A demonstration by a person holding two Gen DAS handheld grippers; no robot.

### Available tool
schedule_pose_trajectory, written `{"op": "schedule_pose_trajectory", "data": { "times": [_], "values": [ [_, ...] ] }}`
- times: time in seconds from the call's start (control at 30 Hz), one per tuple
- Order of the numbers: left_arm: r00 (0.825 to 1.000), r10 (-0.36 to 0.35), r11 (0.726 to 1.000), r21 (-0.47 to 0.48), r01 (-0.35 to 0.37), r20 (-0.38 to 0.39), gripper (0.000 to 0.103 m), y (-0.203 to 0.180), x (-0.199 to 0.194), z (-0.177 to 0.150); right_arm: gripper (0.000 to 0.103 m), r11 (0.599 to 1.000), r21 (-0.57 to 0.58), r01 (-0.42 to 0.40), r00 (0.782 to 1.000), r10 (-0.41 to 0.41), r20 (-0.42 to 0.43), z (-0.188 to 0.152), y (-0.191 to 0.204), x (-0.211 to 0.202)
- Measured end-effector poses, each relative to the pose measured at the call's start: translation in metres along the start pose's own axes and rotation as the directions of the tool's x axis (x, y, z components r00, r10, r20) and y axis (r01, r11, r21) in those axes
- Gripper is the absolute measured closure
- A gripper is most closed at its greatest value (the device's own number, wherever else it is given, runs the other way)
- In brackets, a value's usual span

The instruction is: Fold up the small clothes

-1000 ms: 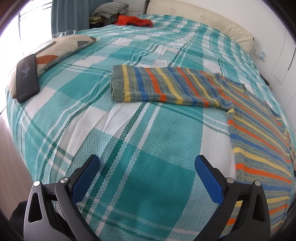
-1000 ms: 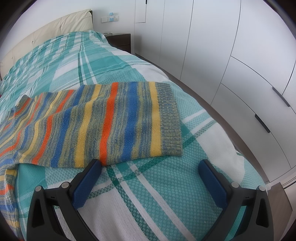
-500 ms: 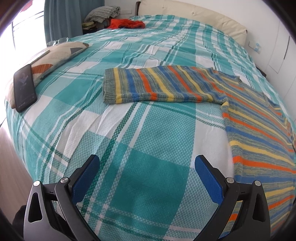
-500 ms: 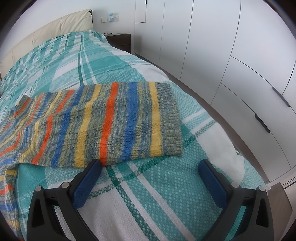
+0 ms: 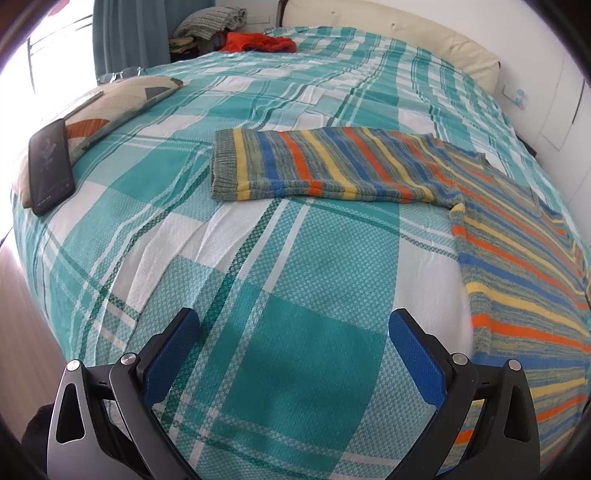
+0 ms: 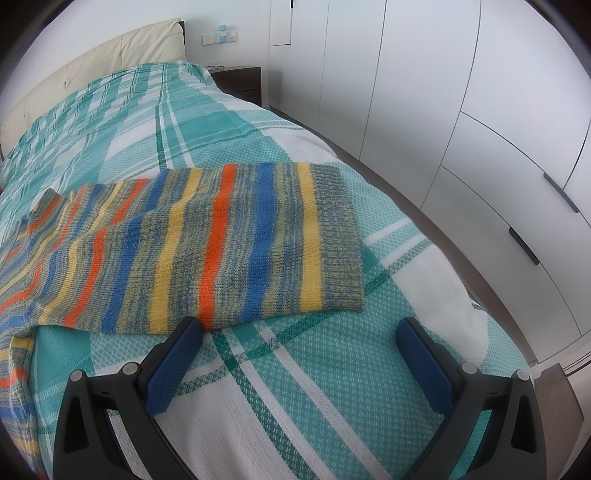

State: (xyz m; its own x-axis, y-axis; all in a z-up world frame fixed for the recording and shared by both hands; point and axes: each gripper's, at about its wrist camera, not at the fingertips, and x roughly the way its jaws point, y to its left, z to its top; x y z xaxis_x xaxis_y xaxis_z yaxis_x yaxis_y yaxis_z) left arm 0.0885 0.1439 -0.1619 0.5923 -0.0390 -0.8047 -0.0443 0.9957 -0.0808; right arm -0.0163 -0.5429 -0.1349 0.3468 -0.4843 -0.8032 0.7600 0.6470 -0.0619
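- Left wrist view: the left gripper (image 5: pixel 293 332) is hanging over the checked bedspread (image 5: pixel 314 280) with its blue pads spread wide, gripping nothing.
- The striped sweater (image 5: pixel 517 258) is lying flat on the bedspread, up and to the right of this gripper, with one sleeve (image 5: pixel 325 166) stretching out leftward (its ribbed cuff forming the left end).
- A phone (image 5: pixel 50 166) is leaning on a patterned cushion (image 5: pixel 110 107) well to the left of the sweater, at the bed's edge.
- An orange-red garment (image 5: pixel 260 41) is lying far beyond the sweater, near the headboard (image 5: pixel 388 26).
- Right wrist view: the right gripper (image 6: pixel 299 332) is also standing released, jaws wide apart, holding nothing.
- The sweater's other sleeve (image 6: pixel 221 243) is lying just ahead of it, the left pad (image 6: pixel 173 365) sitting at the sleeve's near edge (contact is unclear).
- White wardrobe doors (image 6: pixel 461 110) are running along to the right of the sweater.
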Motion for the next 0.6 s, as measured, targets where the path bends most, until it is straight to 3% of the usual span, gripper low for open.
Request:
{"op": "schedule_pose_trajectory", "data": {
  "times": [0.27,0.6],
  "values": [
    [1.000,-0.002,0.999,0.032,0.002,0.009,0.000,-0.0039,-0.0045,-0.0019,0.000,1.000,0.000,0.000,1.000,0.000,0.000,-0.0002,0.0003,-0.0006],
    [1.000,-0.007,1.000,0.003,0.007,0.001,0.000,0.0019,-0.0021,-0.0015,0.000,1.000,0.000,0.000,1.000,0.000,0.000,-0.0001,0.0005,-0.0004]
  ]
}}
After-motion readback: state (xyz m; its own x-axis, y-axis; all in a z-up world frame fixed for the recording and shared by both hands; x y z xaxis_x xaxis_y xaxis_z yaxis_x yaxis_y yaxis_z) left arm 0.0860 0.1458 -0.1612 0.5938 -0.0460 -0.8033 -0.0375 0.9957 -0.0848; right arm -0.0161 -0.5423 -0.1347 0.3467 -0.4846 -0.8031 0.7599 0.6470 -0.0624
